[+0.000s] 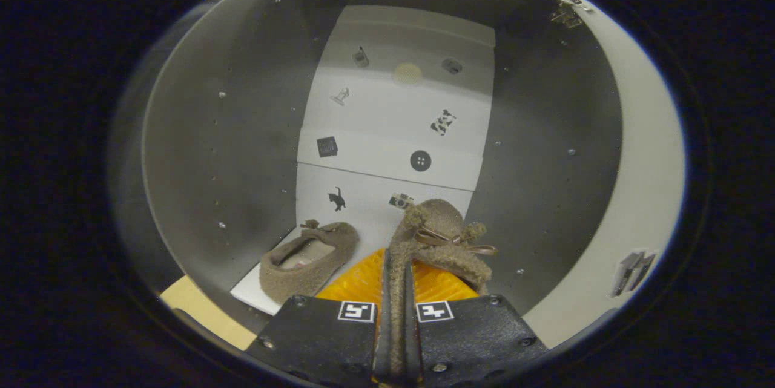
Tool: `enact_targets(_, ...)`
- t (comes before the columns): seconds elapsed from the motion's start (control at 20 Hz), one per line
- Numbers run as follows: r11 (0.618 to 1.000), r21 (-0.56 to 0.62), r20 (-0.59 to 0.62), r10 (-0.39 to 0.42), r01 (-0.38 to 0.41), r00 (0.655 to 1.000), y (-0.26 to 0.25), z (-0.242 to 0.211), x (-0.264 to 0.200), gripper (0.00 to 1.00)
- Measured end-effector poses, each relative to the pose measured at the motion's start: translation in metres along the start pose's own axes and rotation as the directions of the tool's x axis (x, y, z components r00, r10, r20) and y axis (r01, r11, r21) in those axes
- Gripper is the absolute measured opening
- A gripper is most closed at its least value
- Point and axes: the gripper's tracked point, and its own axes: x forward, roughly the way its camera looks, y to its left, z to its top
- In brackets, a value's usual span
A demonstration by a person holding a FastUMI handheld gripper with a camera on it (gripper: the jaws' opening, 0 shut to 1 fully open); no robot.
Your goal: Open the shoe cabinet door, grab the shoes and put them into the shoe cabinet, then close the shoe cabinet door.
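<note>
1. The held shoe point(445, 236), a fuzzy tan slipper with a ribbon bow on its toe, hangs toe-forward just ahead of the fingers, above the front edge of the cabinet floor. Its thin side wall runs back into the narrow slot between the fingers.
2. The gripper point(396, 303) is almost fully closed, both fingers pinching that wall of the shoe.
3. The second shoe point(309, 261), its match, already lies on the white liner point(375, 212) of the cabinet floor, near the floor's front left corner, beside and to the left of the held one.
4. The shoe cabinet point(200, 152) stands open: grey side walls to either side, and a white back panel point(393, 115) with small picture stickers beyond both shoes.
5. The cabinet door point(642, 194) is swung wide to the right, a hinge point(566, 13) at its upper corner.
6. Progress, as I judge it: door opened and one shoe stowed. Left to do: set the held shoe down beside its mate, release it, draw back, and close the door.
</note>
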Motion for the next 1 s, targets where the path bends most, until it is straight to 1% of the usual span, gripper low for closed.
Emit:
enact_targets(0.1,0.999,-0.042,-0.008,-0.006,0.006,1.0,0.0,-0.004,0.023,0.12)
enact_targets(0.3,0.996,-0.092,-0.02,0.011,-0.013,1.0,0.009,-0.016,0.055,0.13)
enact_targets(0.4,0.991,-0.13,-0.028,0.013,-0.016,1.0,0.014,-0.025,0.066,0.13)
enact_targets(0.55,0.974,-0.22,-0.043,0.04,-0.049,0.998,0.025,-0.041,0.073,0.15)
enact_targets(0.6,0.969,-0.237,-0.051,0.055,-0.065,0.997,0.029,-0.046,0.074,0.16)
enact_targets(0.65,0.968,-0.242,-0.048,0.056,-0.066,0.997,0.031,-0.046,0.076,0.16)
enact_targets(0.7,0.969,-0.237,-0.047,0.06,-0.069,0.997,0.032,-0.045,0.076,0.18)
enact_targets(0.8,0.969,-0.243,-0.059,0.025,-0.039,0.998,0.028,-0.045,0.075,0.23)
enact_targets(0.95,0.973,-0.23,-0.078,-0.023,0.004,0.997,0.022,-0.043,0.069,0.49)
enact_targets(1.0,0.975,-0.221,-0.089,-0.029,0.008,0.996,0.021,-0.042,0.065,0.5)
